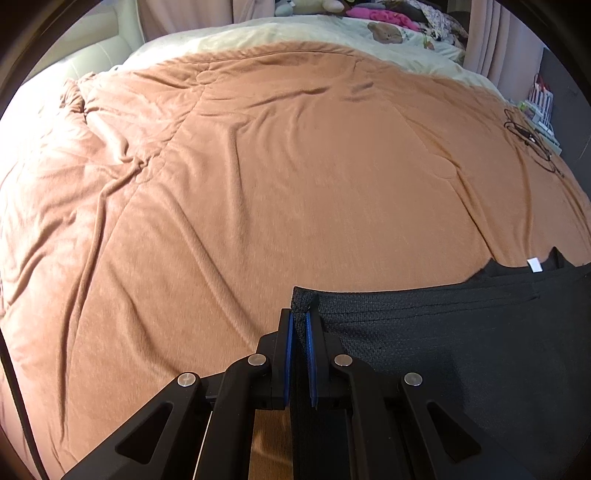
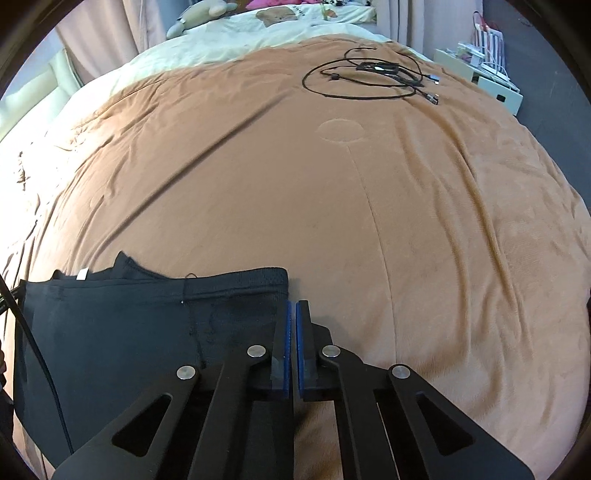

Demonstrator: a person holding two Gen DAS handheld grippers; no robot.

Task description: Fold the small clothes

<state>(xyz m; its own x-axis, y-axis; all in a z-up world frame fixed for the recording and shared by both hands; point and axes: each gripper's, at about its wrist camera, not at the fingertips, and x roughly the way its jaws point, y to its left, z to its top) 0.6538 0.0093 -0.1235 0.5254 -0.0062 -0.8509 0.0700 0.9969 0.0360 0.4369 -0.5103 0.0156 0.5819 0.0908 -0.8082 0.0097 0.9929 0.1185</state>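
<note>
A black knit garment (image 1: 461,350) is stretched by its top hem between the two grippers, low over the brown blanket (image 1: 258,184). My left gripper (image 1: 300,314) is shut on its left top corner, and a bit of hem sticks out past the blue pads. In the right wrist view the same garment (image 2: 147,332) runs leftward from my right gripper (image 2: 292,302). That gripper's pads are pressed together at the right top corner. A white label (image 2: 82,274) shows at the far hem.
A coil of black cables (image 2: 369,77) lies on the blanket (image 2: 369,221) at the far right. Pale bedding with soft toys and a pile of clothes (image 1: 388,14) sits at the head of the bed. A white bedside unit (image 2: 480,70) stands off the right edge.
</note>
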